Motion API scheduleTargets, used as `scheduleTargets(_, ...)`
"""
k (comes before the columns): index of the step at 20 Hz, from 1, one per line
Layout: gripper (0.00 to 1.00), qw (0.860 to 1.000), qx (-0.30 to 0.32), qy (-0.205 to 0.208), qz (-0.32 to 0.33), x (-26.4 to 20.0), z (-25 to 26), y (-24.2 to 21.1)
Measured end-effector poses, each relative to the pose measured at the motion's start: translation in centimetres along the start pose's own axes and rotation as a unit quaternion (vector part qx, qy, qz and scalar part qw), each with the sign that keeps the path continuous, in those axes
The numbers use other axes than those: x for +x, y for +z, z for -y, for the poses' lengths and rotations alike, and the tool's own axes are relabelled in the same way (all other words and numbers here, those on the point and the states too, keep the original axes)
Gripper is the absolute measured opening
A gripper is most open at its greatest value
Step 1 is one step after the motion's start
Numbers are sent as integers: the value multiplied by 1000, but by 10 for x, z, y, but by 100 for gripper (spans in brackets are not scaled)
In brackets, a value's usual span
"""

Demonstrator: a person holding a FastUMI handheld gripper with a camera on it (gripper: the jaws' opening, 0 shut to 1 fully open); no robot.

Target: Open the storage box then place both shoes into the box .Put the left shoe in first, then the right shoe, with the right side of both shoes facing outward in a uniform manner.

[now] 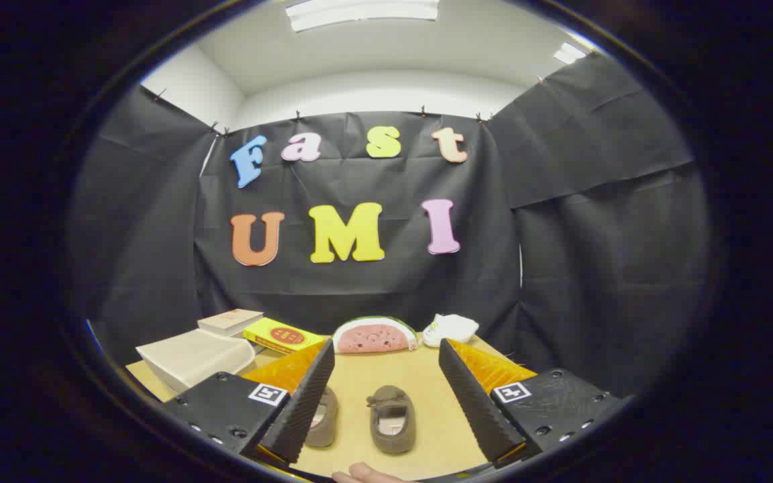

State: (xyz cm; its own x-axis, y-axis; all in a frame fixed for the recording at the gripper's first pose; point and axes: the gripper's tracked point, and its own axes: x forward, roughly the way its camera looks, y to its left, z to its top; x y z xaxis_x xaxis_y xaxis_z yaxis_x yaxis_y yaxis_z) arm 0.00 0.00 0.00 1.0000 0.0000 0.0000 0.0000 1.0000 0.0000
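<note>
Jaws: gripper [386, 396] spread wide, holding nothing, above the tabletop [427, 376].
Right shoe [393, 419]: on the tabletop between the jaws, opening up.
Left shoe [323, 419]: just left of the right shoe, partly hidden by the left jaw.
Hand [370, 475]: a bit of it just nearer than the right shoe.
Box [192, 359]: pale, well left of the shoes and beyond them, lid on.
Books [259, 329]: just beyond the box.
Watermelon toy [373, 335]: far beyond the shoes, by the wall.
White toy [450, 329]: right of the watermelon.
</note>
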Motion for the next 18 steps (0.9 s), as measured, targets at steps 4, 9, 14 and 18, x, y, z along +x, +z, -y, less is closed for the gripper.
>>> scheduleTargets(4,95,1000,-8,15,-1,-9,-28,-1)
scheduleTargets(9,95,1000,-11,14,-2,-11,-31,0)
scheduleTargets(14,95,1000,-17,10,-1,-7,-28,5)
scheduleTargets(18,95,1000,-12,3,6,-9,-22,8)
